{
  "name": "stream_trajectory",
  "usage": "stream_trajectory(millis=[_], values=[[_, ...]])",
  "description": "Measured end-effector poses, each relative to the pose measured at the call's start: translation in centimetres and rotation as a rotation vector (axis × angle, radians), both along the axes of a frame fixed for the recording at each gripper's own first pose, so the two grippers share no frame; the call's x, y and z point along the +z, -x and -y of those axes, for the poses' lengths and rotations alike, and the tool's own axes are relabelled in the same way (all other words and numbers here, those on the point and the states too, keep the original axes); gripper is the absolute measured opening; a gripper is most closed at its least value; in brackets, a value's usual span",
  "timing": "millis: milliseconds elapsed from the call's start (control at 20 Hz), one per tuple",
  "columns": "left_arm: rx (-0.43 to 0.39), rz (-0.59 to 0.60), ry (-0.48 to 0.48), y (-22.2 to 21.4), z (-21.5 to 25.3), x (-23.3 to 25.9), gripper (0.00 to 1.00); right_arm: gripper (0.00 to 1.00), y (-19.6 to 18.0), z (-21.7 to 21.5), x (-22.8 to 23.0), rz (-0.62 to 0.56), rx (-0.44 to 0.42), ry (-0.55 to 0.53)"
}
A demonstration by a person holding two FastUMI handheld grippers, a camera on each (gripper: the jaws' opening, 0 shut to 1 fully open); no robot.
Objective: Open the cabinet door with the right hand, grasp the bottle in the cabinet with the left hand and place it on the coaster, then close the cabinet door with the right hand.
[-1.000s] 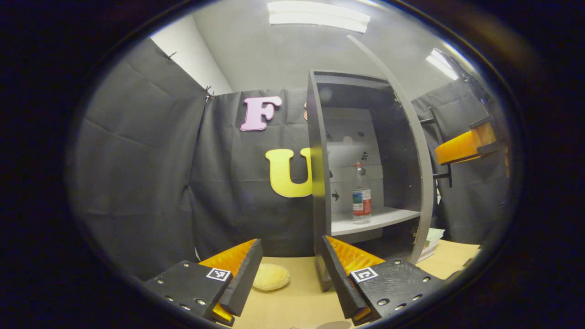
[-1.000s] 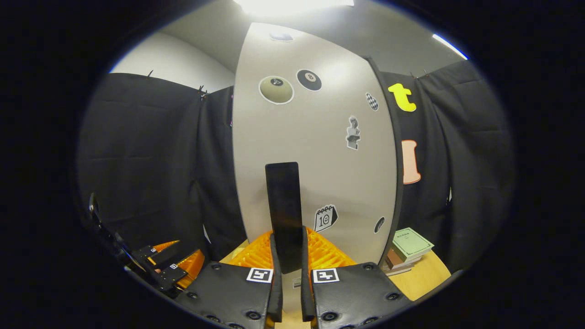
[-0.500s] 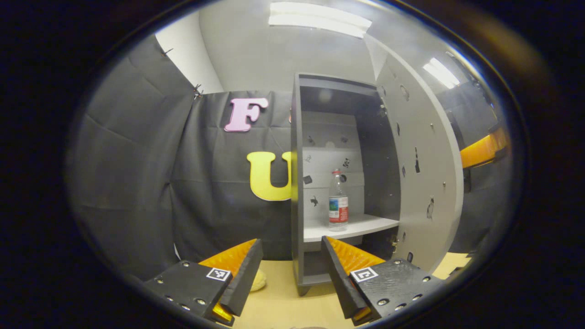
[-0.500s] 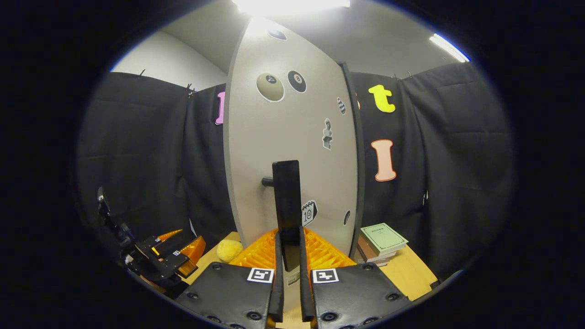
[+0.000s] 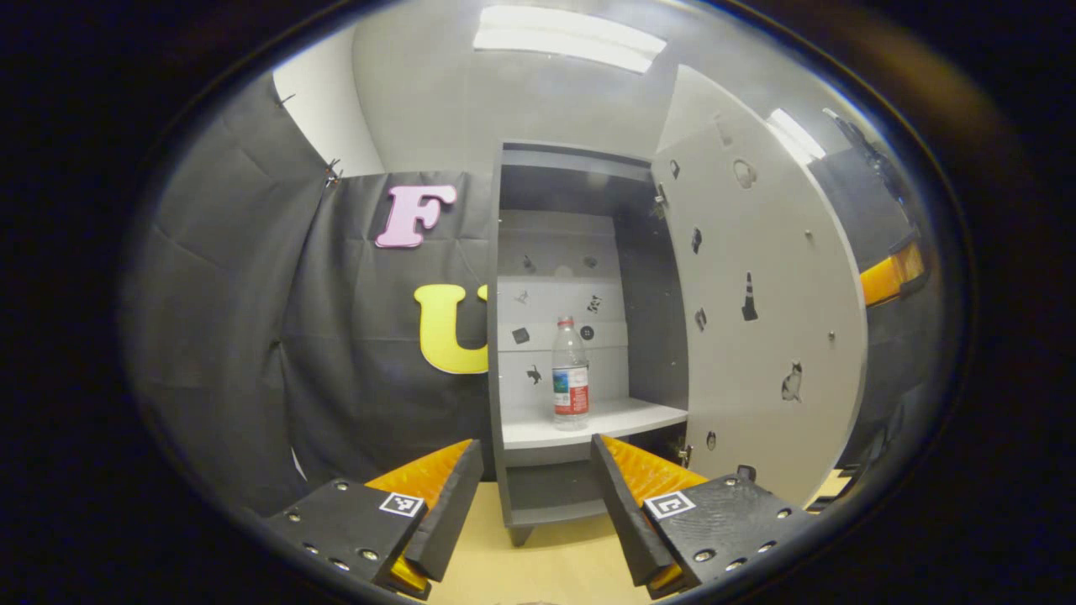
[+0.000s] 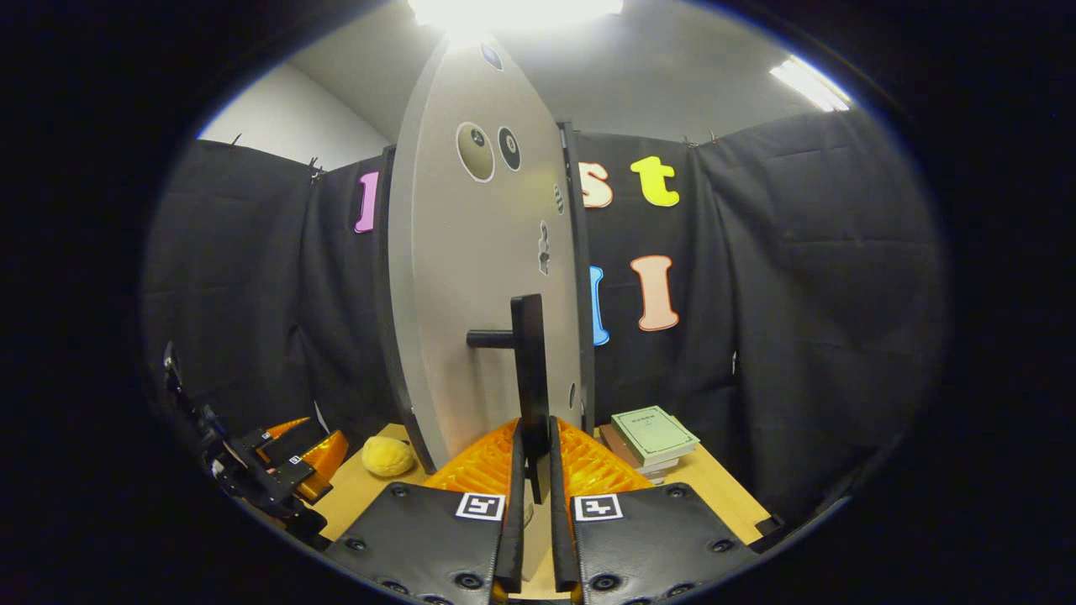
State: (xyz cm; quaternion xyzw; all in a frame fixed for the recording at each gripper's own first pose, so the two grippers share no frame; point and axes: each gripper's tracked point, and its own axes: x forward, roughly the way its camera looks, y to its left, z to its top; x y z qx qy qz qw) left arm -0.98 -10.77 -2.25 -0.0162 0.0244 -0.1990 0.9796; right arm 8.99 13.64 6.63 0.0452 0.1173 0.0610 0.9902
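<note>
A grey cabinet [image 5: 504, 336] stands on the wooden table with its door [image 5: 761, 294] swung wide to the right. A clear bottle [image 5: 571, 374] with a red cap and a red label stands upright on the white shelf [image 5: 588, 420] inside. My left gripper [image 5: 534, 496] is open in front of the cabinet, well short of the bottle. In the right gripper view my right gripper [image 6: 532, 470] is shut on the door's black bar handle [image 6: 528, 370], and the door [image 6: 479, 277] shows nearly edge-on. The right gripper [image 5: 891, 273] also peeks from behind the door in the left gripper view.
A yellow sponge-like lump [image 6: 387, 456] lies on the table [image 6: 714, 487] left of the door. A stack of books [image 6: 651, 437] sits to the door's right. The left gripper [image 6: 277, 470] shows at the lower left of the right gripper view.
The right gripper has pulled the door further open, from edge-on to wide open in the left gripper view. The left gripper has turned to face the cabinet opening; the bottle now sits near the centre.
</note>
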Motion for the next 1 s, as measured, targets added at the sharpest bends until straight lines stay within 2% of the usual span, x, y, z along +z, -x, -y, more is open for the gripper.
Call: stream_trajectory(millis=[50, 150, 200, 400, 450, 550, 650, 750, 800, 850, 900, 1000], values=[[0.008, -0.008, 0.002, 0.1, 0.2, 0.1, 0.80, 0.16, 0.0, 0.7, 0.0, -0.001, -0.009, 0.013], [0.011, -0.027, 0.008, 0.4, 1.6, -0.2, 0.77, 0.16, 0.1, 2.1, -0.3, -0.003, -0.017, 0.029], [0.014, -0.030, 0.006, 0.4, 2.3, -0.1, 0.77, 0.12, -0.1, 2.8, -0.2, -0.005, -0.020, 0.026], [0.028, -0.013, -0.014, 1.4, 5.1, 0.8, 0.77, 0.07, -0.5, 6.1, -0.4, -0.003, -0.040, -0.001], [0.031, -0.011, -0.021, 1.5, 5.8, 1.0, 0.80, 0.07, -0.4, 6.4, -0.5, -0.004, -0.021, -0.026], [0.041, -0.005, -0.039, 1.8, 7.2, 1.2, 0.77, 0.07, -0.1, 6.6, -0.6, -0.002, 0.029, -0.072], [0.046, -0.001, -0.049, 2.4, 8.9, 1.6, 0.77, 0.14, 0.3, 6.5, -0.6, 0.003, 0.098, -0.097], [0.053, 0.003, -0.055, 2.5, 10.2, 2.1, 0.77, 0.11, 0.9, 7.4, -0.7, 0.014, 0.147, -0.102], [0.055, 0.008, -0.057, 2.5, 10.7, 2.5, 0.77, 0.16, 1.3, 7.4, -0.9, 0.017, 0.177, -0.111], [0.060, 0.014, -0.059, 2.5, 11.2, 3.0, 0.77, 0.16, 1.4, 8.1, -1.1, 0.026, 0.181, -0.105], [0.063, 0.016, -0.062, 2.5, 11.6, 3.5, 0.80, 0.19, 1.5, 9.7, -1.0, 0.041, 0.157, -0.078], [0.058, 0.021, -0.059, 1.9, 12.4, 4.4, 0.77, 0.19, 1.4, 12.5, -1.8, 0.051, 0.101, -0.053]])
